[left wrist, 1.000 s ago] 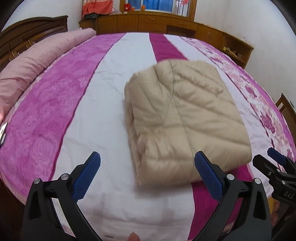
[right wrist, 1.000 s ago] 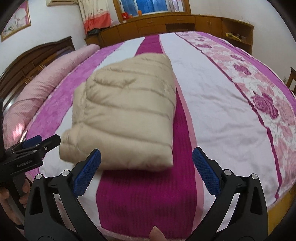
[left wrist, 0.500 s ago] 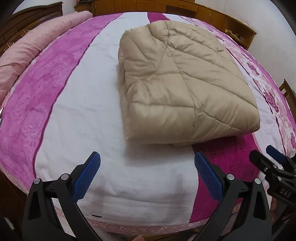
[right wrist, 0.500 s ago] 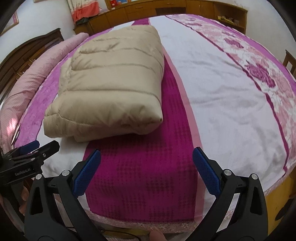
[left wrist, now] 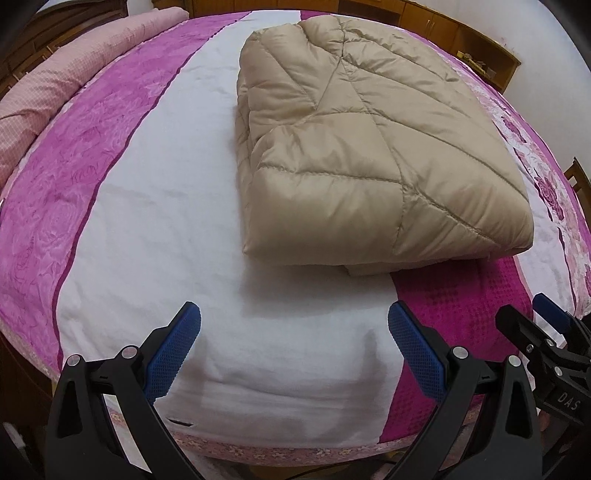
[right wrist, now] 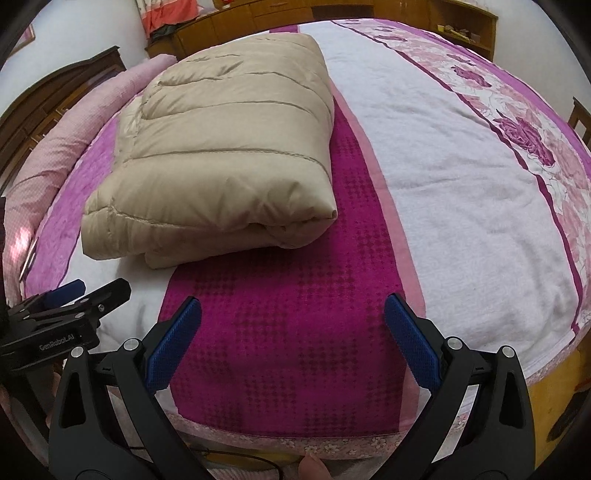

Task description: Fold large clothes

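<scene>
We see a beige quilted down jacket folded into a thick rectangular bundle and lying on the bedspread, which we take as our landmark. The bundle rests across the bedspread's white middle band and the magenta stripe next to it, with the fold's near edge lying just over the start of that stripe. In the right wrist view the jacket shows its rolled near edge, one layer tucked under another

Our left gripper hangs over the near end of the bedspread, short of the jacket and apart from it; its jaws stand wide, nothing between the blue pads. Our right gripper hangs over the magenta stripe at the same near end, also short of the jacket, with its jaws wide and nothing held. Each gripper shows at the edge of the other's view: the right one at the bedspread's near right corner, the left one at its near left

A floral border runs down the right side of the bedspread. A pink rolled quilt lies along the bedspread's left side, against a dark wooden headboard. Beyond the far end of the bedspread stands a wooden cabinet
</scene>
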